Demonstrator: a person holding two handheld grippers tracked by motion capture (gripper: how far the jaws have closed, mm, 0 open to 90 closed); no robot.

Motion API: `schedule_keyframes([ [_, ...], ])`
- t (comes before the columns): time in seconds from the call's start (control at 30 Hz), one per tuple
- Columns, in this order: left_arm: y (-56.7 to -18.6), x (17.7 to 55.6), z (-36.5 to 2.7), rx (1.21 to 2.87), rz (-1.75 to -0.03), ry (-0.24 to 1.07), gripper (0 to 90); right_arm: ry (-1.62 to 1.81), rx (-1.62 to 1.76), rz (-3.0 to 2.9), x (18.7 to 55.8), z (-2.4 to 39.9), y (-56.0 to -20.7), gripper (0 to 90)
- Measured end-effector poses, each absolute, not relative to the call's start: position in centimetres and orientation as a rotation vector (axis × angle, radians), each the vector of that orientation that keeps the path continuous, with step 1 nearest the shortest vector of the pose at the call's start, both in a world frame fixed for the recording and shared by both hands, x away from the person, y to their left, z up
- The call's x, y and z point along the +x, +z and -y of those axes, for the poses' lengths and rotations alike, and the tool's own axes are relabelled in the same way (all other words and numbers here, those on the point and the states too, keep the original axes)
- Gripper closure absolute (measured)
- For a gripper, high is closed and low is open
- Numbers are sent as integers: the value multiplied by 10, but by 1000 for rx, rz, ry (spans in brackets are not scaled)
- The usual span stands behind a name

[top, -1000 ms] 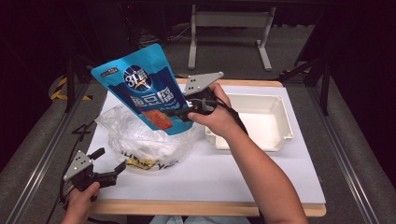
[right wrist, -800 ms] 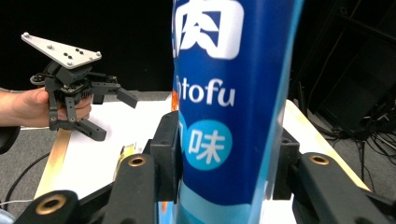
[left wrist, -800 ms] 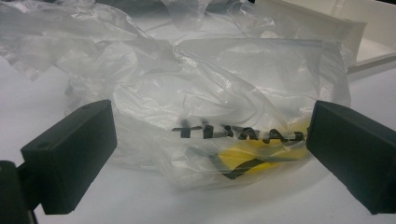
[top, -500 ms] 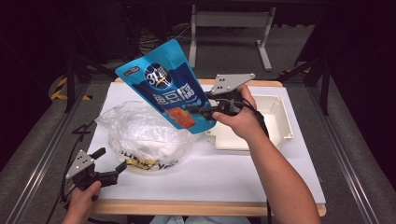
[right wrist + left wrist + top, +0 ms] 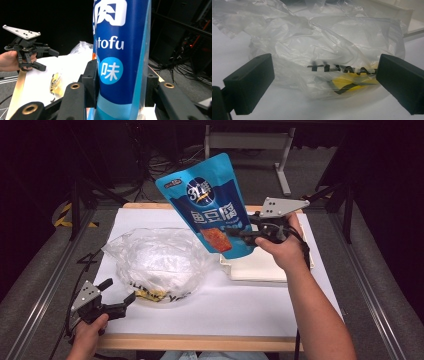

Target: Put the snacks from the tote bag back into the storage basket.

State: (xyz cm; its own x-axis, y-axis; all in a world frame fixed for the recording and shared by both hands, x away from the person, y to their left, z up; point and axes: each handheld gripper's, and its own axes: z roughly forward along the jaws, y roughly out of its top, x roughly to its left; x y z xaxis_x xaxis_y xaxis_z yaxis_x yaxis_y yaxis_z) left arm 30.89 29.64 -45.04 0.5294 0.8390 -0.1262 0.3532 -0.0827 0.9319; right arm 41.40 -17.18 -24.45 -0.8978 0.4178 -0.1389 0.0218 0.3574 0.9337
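Holding blue snack pouch (image 5: pixel 210 205) up off table, clamped at lower edge betw. jaws of right gripper (image 5: pixel 248 234); pads pressed on both faces of pouch (image 5: pixel 120 50) in right gripper view. Pouch tilted, top leaning up-left, hanging in air above left edge of white tray (image 5: pixel 260 267) and right side of clear plastic bag (image 5: pixel 155 260). Not touching either, as far as visible. Tray on white table (image 5: pixel 240 305), partly under right hand (image 5: pixel 280 247).

Left gripper (image 5: pixel 119 304) low at near-left corner of table, jaws apart, nothing betw. them, aimed at bag. Bag (image 5: pixel 324 57) crumpled, flat on table just ahead of jaws, black lettering and yellow patch (image 5: pixel 348 82) showing thru plastic. Whether jaw tips touch bag: can't tell.
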Motion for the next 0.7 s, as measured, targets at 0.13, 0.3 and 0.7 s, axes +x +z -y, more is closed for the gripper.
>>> schedule_keyframes([
  [0.13,-451,309,-296,1677,-1019,552,25,1568,429,-2243,412,189,-244,592],
  [0.3,-451,310,-296,1671,-1024,556,24,1570,452,-2219,410,201,-243,592],
  [0.7,-451,309,-296,1680,-1027,557,25,1567,526,-2168,409,230,-244,593],
])
